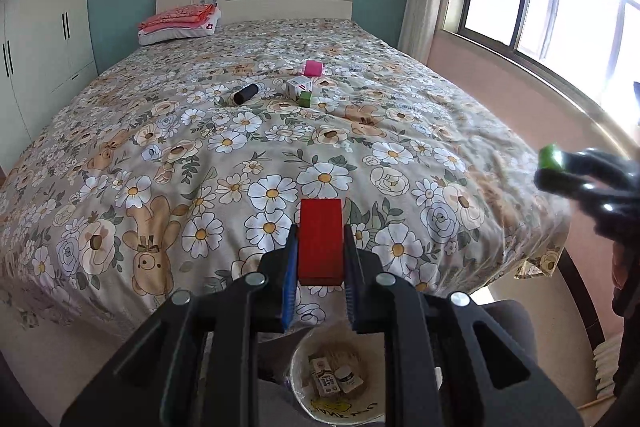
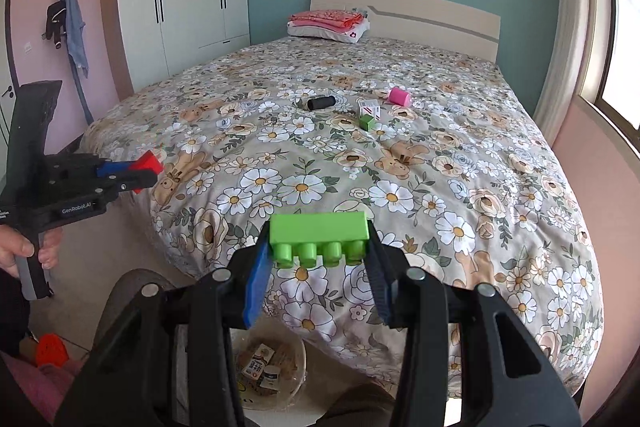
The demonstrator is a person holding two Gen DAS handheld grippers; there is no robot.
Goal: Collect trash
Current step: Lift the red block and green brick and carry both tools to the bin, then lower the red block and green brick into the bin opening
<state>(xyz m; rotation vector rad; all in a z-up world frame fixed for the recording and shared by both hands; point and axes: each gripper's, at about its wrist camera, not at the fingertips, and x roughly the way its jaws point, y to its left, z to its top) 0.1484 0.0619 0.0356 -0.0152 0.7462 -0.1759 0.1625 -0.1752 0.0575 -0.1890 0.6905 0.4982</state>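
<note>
Left gripper (image 1: 320,259): clamped on red block (image 1: 321,241), above the bin (image 1: 298,367) at the bed's (image 1: 280,155) foot.
Right gripper (image 2: 318,251): clamped on green brick (image 2: 319,233), studs toward camera, also over the bin.
Bin: floor beside bed; cartons inside, probably a small jar.
Bed middle: black tube (image 1: 245,93), pink cylinder (image 1: 313,68), white box (image 1: 298,84), green cube (image 1: 305,99).

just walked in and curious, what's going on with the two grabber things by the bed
A person is clearing trash off the bed with a handheld gripper in each hand. The left gripper is shut on a red block, and the right gripper is shut on a green studded brick. Both hang near the foot of the bed, above a bin that already holds some packaging. A black cylinder, a small white box, a green cube and a pink object still lie on the bedspread.
</note>
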